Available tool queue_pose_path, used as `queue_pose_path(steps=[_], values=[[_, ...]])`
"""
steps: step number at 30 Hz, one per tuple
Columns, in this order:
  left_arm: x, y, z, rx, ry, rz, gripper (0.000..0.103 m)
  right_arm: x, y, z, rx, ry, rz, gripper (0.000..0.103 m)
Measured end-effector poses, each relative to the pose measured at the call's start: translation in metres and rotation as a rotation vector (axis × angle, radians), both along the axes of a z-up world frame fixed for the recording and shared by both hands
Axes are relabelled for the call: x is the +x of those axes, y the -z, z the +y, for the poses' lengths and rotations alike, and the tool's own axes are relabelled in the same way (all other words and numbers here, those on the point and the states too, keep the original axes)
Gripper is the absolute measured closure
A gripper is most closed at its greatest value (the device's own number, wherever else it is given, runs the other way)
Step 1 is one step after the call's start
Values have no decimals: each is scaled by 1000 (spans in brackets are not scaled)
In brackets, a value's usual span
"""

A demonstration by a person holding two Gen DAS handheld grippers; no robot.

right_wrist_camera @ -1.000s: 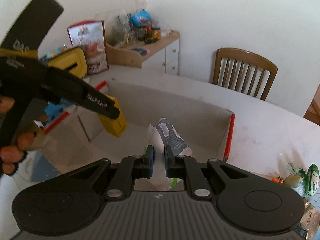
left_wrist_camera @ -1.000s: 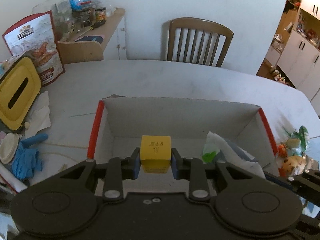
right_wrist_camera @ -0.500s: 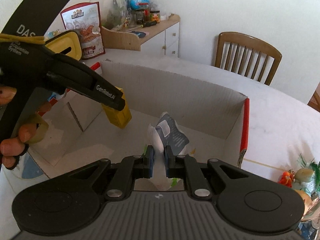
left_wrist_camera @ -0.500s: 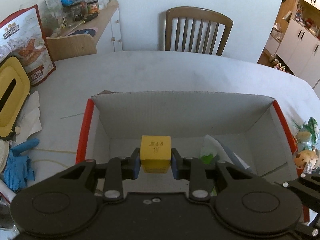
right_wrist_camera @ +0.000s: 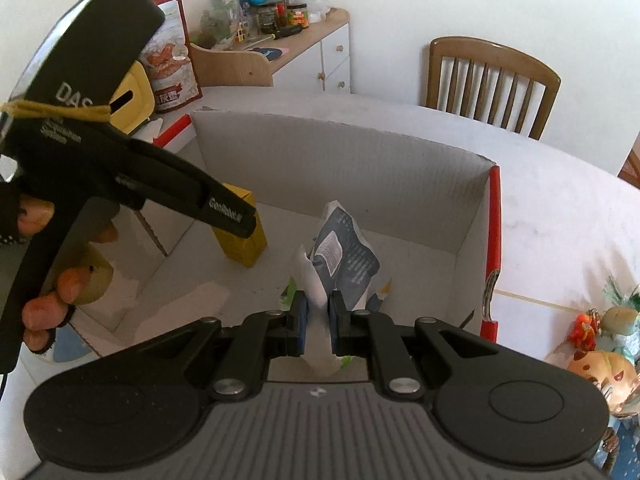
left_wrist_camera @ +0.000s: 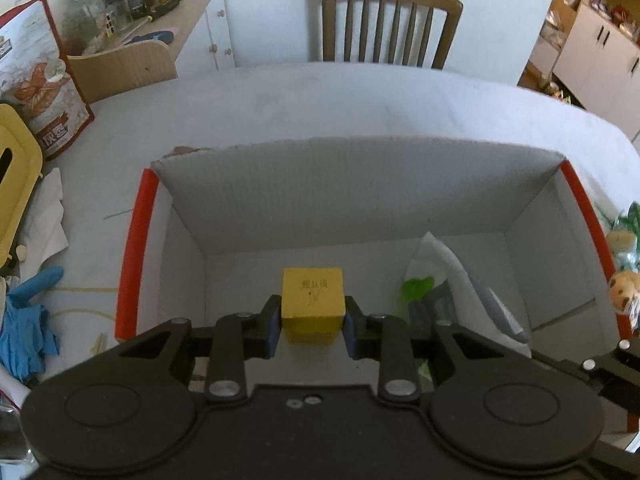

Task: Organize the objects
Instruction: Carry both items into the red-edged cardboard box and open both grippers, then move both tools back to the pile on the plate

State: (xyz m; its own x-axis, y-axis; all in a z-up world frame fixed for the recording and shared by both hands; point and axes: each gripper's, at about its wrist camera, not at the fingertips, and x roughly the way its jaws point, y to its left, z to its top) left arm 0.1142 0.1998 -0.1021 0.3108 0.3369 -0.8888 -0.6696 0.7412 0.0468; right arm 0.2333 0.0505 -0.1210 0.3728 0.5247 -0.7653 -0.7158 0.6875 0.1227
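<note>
Left gripper (left_wrist_camera: 313,326): pinches yellow box (left_wrist_camera: 313,298) between both fingers, low inside cardboard carton (left_wrist_camera: 320,184).
Right gripper (right_wrist_camera: 318,322): nearly closed on white edge of pouch (right_wrist_camera: 344,256), which stands inside the carton, right of the box.
Carton: red-edged, on white table (left_wrist_camera: 320,100).
Table, left: blue glove (left_wrist_camera: 24,320).

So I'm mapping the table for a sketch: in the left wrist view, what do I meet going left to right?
Blue glove → box's left red edge → yellow box → white bag → box's right red edge → plush toy.
</note>
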Motion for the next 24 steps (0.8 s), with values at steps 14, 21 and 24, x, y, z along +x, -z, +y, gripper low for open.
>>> queue_pose_path(steps=[14,21,24], values=[[-13,1,-17,-38,-11,29,58,-5,-8,-10,24,12,-6,84],[-20,-13,-35,-15,-13,-5,45,-13,-19,-21,57,19,-15,70],[-21,-20,-45,3,-10,-17,41,-16,-24,-29,73,30,-28,49]])
